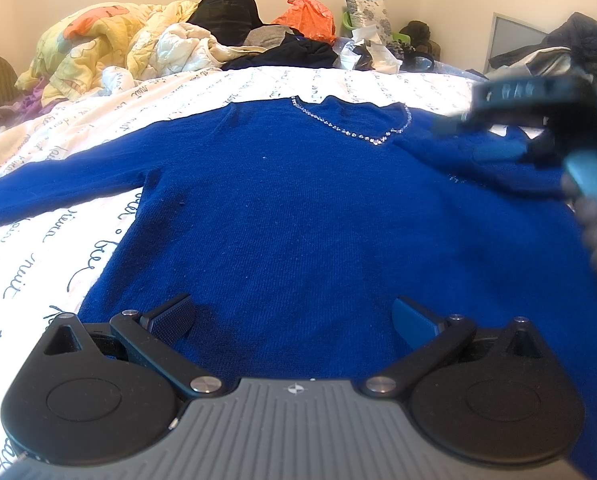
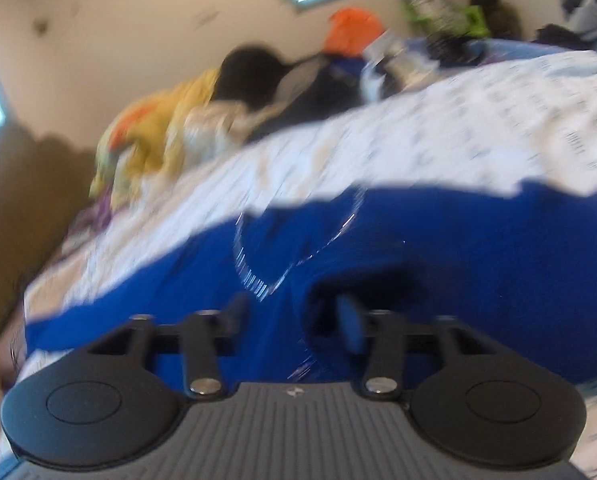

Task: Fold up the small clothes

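A royal-blue knit sweater [image 1: 298, 208] with a sparkly neckline trim [image 1: 362, 132] lies spread flat on the bed, one sleeve stretched out to the left. My left gripper [image 1: 292, 320] is open and empty, low over the sweater's hem. My right gripper [image 2: 292, 312] shows in a blurred right wrist view, fingers partly apart with blue sweater fabric [image 2: 418, 232] bunched between them near the neckline. It also shows in the left wrist view [image 1: 538, 120] at the right, over the sweater's right shoulder.
The bed has a white sheet [image 1: 58, 240] with script print. A pile of bedding and clothes lies along the far edge: a yellow quilt [image 1: 98, 44], a black item [image 1: 226, 8], an orange bag [image 1: 310, 16]. A wall stands behind.
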Action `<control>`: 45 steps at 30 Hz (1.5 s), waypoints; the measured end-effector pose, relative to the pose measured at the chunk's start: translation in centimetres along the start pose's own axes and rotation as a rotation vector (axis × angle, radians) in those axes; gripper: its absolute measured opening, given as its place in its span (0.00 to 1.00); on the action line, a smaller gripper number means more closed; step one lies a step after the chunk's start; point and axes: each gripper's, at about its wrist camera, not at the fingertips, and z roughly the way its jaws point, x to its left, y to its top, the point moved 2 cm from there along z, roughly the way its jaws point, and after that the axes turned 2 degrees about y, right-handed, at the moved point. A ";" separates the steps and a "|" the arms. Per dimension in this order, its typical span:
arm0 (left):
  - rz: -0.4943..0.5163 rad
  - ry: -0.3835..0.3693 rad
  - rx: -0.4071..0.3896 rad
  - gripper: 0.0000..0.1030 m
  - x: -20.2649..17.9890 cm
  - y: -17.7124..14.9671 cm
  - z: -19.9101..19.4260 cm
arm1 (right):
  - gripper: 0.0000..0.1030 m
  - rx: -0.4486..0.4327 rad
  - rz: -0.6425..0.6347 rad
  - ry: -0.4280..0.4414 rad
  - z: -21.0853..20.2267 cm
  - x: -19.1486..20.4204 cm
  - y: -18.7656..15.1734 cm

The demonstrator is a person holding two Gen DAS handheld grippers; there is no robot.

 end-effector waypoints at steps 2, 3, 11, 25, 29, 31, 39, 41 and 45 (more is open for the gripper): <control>0.005 -0.011 0.002 1.00 0.1 0.0 -0.2 | 0.64 -0.027 -0.041 -0.050 -1.0 0.3 -1.3; -0.013 -0.023 0.005 1.00 0.3 0.1 -0.3 | 0.64 -0.062 -0.041 -0.042 -2.0 0.0 -1.8; -0.157 -0.111 -0.003 0.99 -0.6 10.4 2.0 | 0.65 -0.159 0.045 0.010 -6.3 -3.1 -5.6; 0.424 -0.095 -0.003 0.62 -15.7 13.9 12.7 | 0.72 -0.223 0.045 0.016 -6.5 -3.1 -6.0; 0.395 -0.113 0.005 0.47 -14.0 14.0 13.3 | 0.74 -0.200 0.053 0.029 -6.1 -3.1 -6.0; 0.352 -0.146 -0.004 0.38 -13.1 14.6 12.8 | 0.74 -0.194 0.049 0.032 -6.0 -3.1 -6.0; 0.394 -0.224 -0.035 0.65 -15.5 14.5 11.6 | 0.74 -0.165 0.027 0.026 -5.3 -2.5 -6.0; 0.402 -0.200 0.037 0.47 -16.0 13.9 13.6 | 0.74 -0.166 0.030 0.025 -5.4 -2.5 -6.1; 0.331 -0.162 0.018 0.11 -15.1 14.7 14.0 | 0.74 -0.162 0.044 0.022 -5.4 -2.7 -6.0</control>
